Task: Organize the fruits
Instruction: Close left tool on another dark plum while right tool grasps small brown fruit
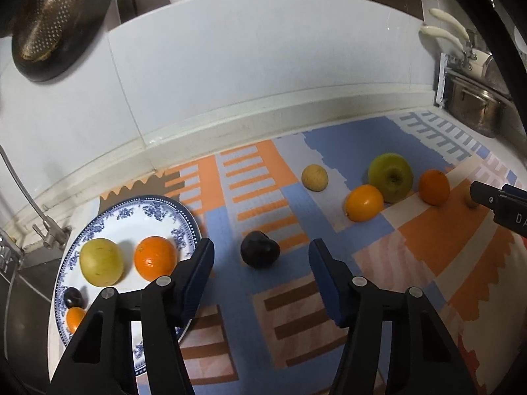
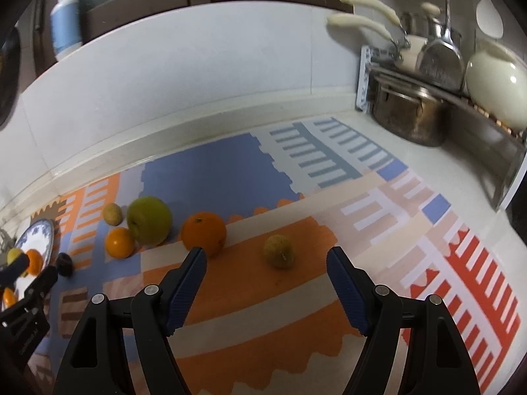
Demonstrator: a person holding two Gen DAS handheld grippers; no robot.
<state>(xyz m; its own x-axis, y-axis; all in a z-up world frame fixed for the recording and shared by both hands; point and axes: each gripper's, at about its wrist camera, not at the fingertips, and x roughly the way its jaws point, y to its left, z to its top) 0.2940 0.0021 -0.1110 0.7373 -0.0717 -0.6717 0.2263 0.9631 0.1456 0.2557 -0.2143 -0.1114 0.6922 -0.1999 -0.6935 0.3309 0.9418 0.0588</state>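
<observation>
A patterned mat (image 1: pixel 296 197) covers my kitchen counter. My left tongs (image 1: pixel 260 256) hang released, empty, the plum (image 1: pixel 260 249) dead ahead at twelve between the jaws, plate (image 1: pixel 184 214) at nine. My right tongs (image 2: pixel 266 263) hang released, empty, the small pear (image 2: pixel 279 250) at twelve, nearest.
</observation>
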